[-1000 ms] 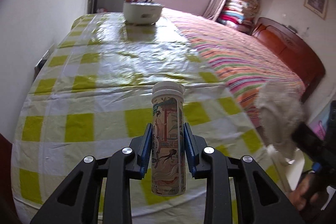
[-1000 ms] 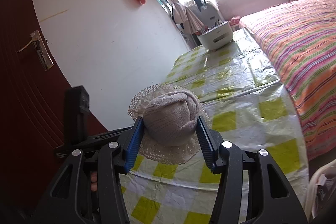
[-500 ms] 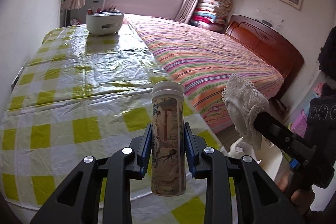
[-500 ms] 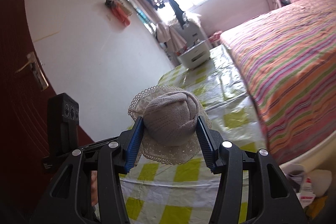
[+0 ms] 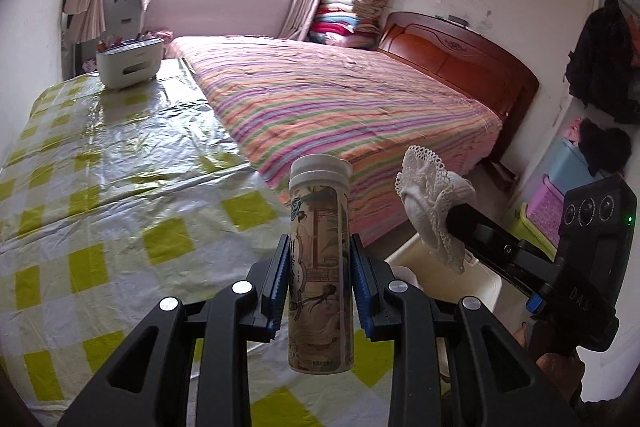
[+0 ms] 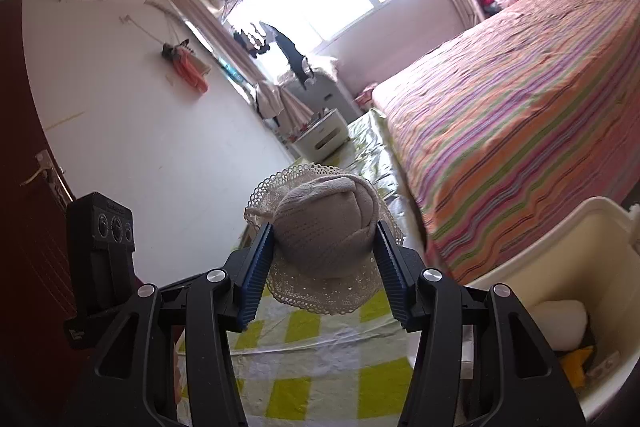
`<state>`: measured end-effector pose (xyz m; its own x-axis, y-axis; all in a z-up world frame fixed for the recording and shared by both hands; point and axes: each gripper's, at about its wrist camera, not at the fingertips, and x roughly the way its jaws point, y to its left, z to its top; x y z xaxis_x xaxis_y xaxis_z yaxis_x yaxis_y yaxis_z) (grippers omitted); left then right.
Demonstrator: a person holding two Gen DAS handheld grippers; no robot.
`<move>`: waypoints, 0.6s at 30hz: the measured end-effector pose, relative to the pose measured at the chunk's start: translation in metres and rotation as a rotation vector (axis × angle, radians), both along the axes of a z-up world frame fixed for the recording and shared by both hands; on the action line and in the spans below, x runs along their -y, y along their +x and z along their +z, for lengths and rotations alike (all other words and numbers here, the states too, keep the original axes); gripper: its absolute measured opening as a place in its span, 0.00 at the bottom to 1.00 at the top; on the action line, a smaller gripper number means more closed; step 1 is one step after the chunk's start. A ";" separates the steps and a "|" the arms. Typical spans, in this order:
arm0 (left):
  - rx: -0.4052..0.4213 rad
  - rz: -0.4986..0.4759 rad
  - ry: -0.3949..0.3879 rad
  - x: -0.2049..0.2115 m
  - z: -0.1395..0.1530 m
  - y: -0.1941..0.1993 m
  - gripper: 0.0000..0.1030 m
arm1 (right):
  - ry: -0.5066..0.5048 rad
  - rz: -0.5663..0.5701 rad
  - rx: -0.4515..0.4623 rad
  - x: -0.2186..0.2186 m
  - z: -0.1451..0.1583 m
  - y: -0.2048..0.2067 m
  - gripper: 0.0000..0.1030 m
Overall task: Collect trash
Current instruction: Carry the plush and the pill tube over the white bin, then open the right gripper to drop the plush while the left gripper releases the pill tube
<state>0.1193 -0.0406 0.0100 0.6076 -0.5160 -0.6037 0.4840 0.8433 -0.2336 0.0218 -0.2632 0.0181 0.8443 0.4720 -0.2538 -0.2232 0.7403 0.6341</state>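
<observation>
Left gripper (image 5: 320,283) clamps an upright tea tube (image 5: 321,267) above the yellow-checked tablecloth (image 5: 120,187). Right gripper (image 6: 325,263) is clamped on a balled lace-trimmed sock (image 6: 326,233), held beside the striped bed (image 6: 520,99) and near the white bin (image 6: 560,259) with trash inside.

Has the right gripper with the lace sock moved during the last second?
Yes. The right gripper swung right, off the checkered table toward the white bin, now in view.

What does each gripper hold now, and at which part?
The left gripper clamps the tea tube around its middle. The right gripper squeezes the balled lace-trimmed sock at its sides.
</observation>
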 end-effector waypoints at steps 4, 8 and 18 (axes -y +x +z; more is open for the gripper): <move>-0.003 -0.040 0.018 0.020 -0.004 -0.005 0.27 | -0.003 -0.049 0.003 0.016 -0.002 -0.012 0.49; -0.001 -0.083 0.015 0.036 -0.002 -0.011 0.27 | -0.008 -0.102 -0.005 0.031 -0.007 -0.020 0.49; 0.009 -0.187 0.037 0.078 -0.003 -0.030 0.27 | -0.095 -0.251 -0.004 0.049 -0.013 -0.047 0.49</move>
<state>0.0896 -0.1186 0.0065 0.5088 -0.5980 -0.6193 0.6347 0.7466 -0.1994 -0.0256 -0.3123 0.0052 0.9308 0.2220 -0.2905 -0.0231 0.8285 0.5595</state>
